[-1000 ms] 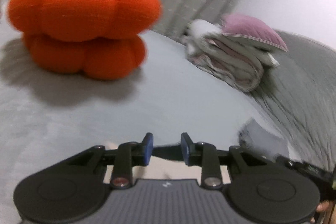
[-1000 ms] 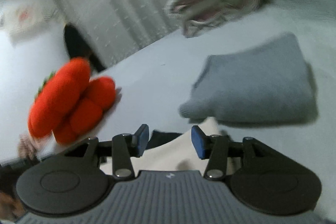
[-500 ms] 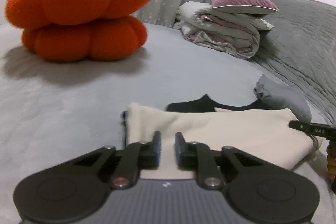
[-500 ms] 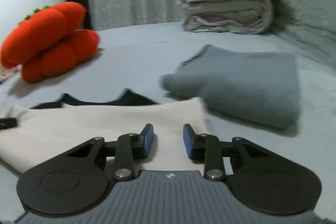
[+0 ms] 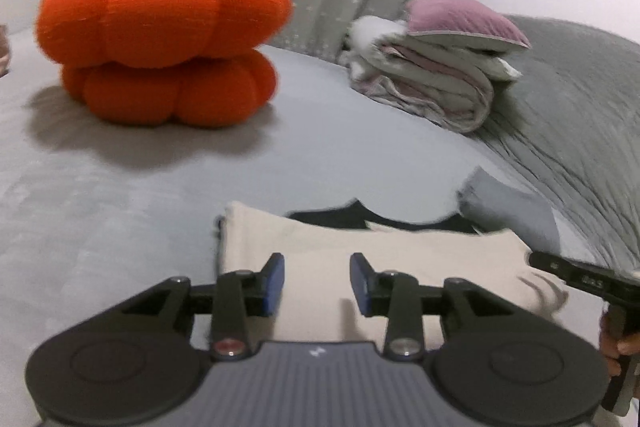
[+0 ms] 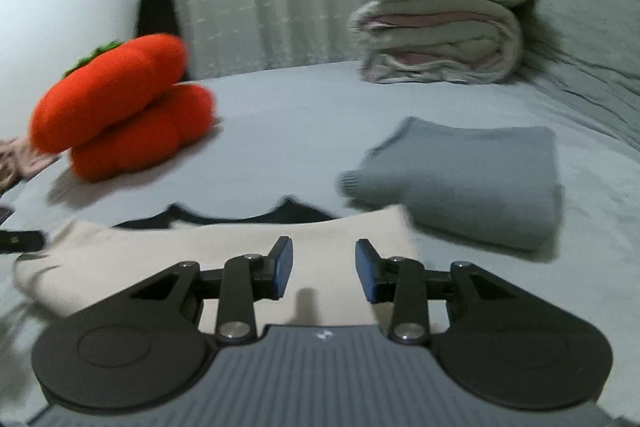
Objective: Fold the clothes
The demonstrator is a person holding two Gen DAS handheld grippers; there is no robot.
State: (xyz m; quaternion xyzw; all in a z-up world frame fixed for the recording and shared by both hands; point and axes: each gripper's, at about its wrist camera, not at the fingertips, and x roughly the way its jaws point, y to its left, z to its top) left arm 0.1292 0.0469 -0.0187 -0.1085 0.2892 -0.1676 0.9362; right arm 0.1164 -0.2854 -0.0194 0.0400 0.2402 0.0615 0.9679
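A folded cream garment [image 5: 360, 259] [image 6: 224, 251] lies flat on the grey bed, with a black garment [image 5: 360, 217] [image 6: 240, 217] showing under its far edge. My left gripper [image 5: 317, 283] is open just above the cream cloth near its left end, nothing between the fingers. My right gripper [image 6: 323, 275] is open above the cloth's right end, also holding nothing. The right tool's tip [image 5: 580, 275] and a hand show at the right edge of the left wrist view.
A folded grey sweater [image 6: 472, 179] [image 5: 508, 207] lies right of the cream garment. An orange pumpkin cushion [image 5: 160, 39] [image 6: 120, 111] sits at the back left. A stack of folded bedding with a purple pillow [image 5: 440, 67] [image 6: 444, 31] sits at the back, beside a grey quilt [image 5: 580, 107].
Both grippers have opened and let go of the cream garment, which now lies folded on the bed. Both have drawn back slightly from it.
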